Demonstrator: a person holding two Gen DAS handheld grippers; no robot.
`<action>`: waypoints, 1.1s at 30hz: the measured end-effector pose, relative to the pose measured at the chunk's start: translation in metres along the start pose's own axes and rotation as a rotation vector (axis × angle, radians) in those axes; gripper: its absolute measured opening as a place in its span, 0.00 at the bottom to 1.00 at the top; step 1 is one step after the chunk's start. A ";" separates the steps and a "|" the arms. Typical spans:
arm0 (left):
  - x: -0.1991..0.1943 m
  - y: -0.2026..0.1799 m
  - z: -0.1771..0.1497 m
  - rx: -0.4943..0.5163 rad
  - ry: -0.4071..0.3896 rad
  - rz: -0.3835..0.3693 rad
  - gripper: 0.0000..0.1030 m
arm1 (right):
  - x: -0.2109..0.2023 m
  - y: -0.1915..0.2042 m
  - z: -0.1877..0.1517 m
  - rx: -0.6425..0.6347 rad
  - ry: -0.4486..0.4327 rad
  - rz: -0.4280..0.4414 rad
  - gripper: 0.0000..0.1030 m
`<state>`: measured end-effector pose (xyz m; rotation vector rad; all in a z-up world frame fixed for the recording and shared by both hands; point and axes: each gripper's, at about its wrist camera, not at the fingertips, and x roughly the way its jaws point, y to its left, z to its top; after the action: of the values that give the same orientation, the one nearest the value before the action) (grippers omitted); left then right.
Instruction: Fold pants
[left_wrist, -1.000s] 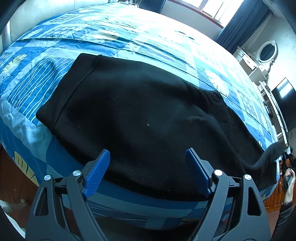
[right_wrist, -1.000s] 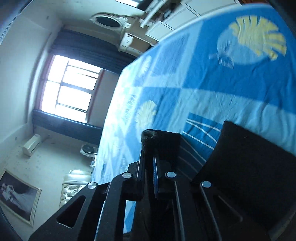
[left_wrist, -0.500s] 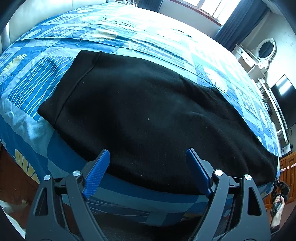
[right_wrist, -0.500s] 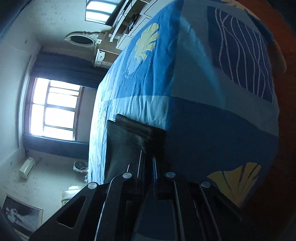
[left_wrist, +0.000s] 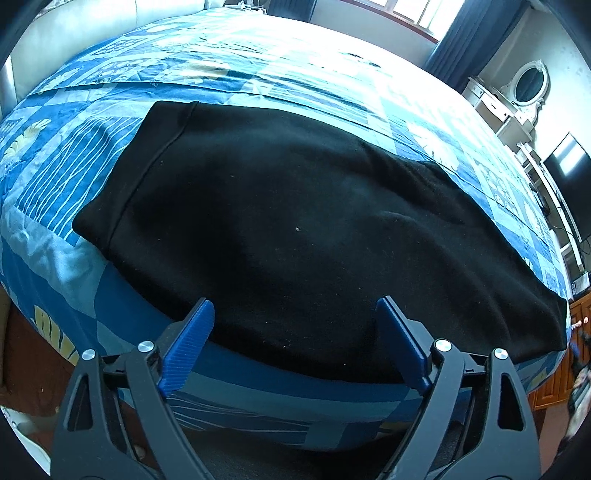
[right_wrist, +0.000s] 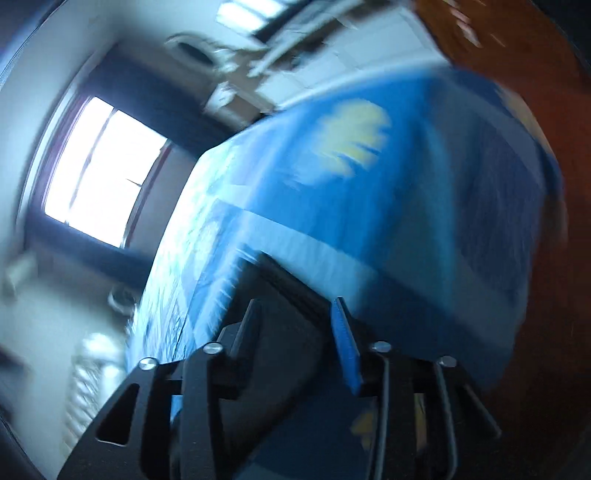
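The black pants lie flat along the bed edge; the left claw hovers spread wide above them; the right claw, blurred, seems released near their end.

The pants lie flat across the near part of the bed, their long side along its near edge. The left gripper hangs before that edge, fingers apart over the pants' near hem. At the bed's right end the right gripper, fingers apart, faces the pants' end. A window stands beyond the bed
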<state>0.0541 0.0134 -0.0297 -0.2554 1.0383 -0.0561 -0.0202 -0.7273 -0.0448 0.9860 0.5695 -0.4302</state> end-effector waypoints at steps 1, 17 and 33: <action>0.000 0.000 0.000 -0.004 0.000 0.000 0.87 | 0.011 0.014 0.010 -0.066 0.023 0.004 0.55; 0.004 -0.003 0.003 -0.015 0.009 0.029 0.88 | 0.101 0.072 0.013 -0.517 0.157 -0.260 0.07; 0.002 -0.002 0.004 -0.003 -0.010 0.022 0.89 | 0.055 -0.026 0.048 -0.016 0.216 0.055 0.53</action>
<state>0.0589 0.0116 -0.0288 -0.2465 1.0316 -0.0334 0.0197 -0.7861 -0.0758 1.0369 0.7369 -0.2711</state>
